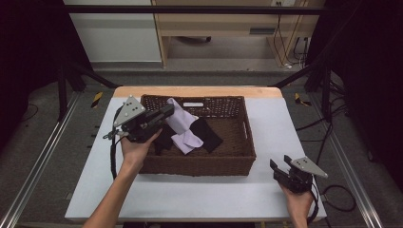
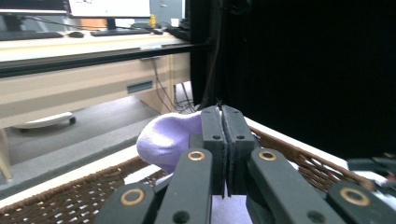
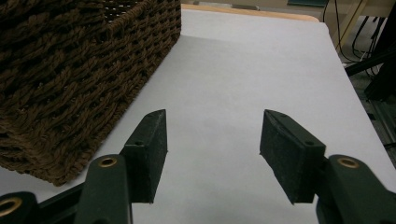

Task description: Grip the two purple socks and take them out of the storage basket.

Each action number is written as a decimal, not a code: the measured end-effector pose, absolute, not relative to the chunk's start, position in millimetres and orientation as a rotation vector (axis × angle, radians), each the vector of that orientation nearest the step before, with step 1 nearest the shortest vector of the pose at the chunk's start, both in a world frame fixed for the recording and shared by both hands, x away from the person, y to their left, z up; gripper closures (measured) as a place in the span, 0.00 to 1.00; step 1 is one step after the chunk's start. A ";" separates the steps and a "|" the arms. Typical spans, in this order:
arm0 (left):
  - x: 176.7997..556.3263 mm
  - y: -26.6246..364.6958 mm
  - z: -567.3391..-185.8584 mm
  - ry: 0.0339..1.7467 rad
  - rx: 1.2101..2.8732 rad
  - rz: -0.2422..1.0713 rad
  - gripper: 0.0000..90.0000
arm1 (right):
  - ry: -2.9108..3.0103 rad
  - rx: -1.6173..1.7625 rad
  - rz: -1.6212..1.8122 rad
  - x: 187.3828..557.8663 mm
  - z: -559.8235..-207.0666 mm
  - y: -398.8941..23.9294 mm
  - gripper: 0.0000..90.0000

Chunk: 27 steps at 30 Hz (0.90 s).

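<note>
Left claw point(image 1: 167, 112) is clamped shut on a lilac sock point(image 1: 183, 124), jaws pressed flat together with the fabric bulging out to one side in the left gripper view point(image 2: 170, 137). Sock hangs over the far-left part of the wicker basket point(image 1: 199, 166), its lower end still draped down on the dark clothes point(image 1: 205, 134) inside. Right claw point(image 1: 281, 167) sits idle on the bench point(image 1: 190, 192) off the basket's near-right corner, jaws wide, nothing between them

Risks as I see them:
- grip looks like a thin pinch at the sock's edge; a quick lift could let the knit slide out, dropping it back in the basket
- sock's tail lies on the dark fabric; could drag a dark piece up with it if the knits cling
- claw is close to the basket's left wall; swinging out low could snag the sock on the weave or nudge the basket across the bench
- right claw isn't holding the basket, so nothing stops it shifting

Can't tell how much fabric is actually between the jaws
</note>
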<state>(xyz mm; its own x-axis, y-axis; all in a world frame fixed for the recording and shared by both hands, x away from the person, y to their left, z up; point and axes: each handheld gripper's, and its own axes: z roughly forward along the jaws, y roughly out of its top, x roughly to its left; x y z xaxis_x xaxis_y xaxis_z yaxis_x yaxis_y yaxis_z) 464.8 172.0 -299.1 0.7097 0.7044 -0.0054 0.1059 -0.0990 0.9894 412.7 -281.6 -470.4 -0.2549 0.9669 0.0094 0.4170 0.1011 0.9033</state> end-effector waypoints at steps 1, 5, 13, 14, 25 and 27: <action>460.0 173.1 -299.3 0.657 1.622 0.563 0.98 | 1.750 1.360 1.119 412.5 -470.1 -281.7 0.46; 446.0 178.0 -301.2 0.631 1.635 0.550 0.98 | 1.752 1.361 1.117 411.7 -469.8 -281.6 0.46; 416.8 198.8 -311.8 0.611 1.648 0.519 0.98 | 1.752 1.357 1.108 411.7 -470.3 -280.8 0.47; 412.2 201.3 -314.2 0.606 1.649 0.515 0.98 | 1.754 1.355 1.107 411.6 -470.3 -280.5 0.47; 369.2 212.0 -328.7 0.548 1.670 0.472 0.98 | 1.763 1.349 1.103 410.6 -470.3 -279.1 0.48; 365.9 211.8 -331.2 0.547 1.679 0.464 0.98 | 1.763 1.348 1.103 410.1 -470.2 -278.8 0.48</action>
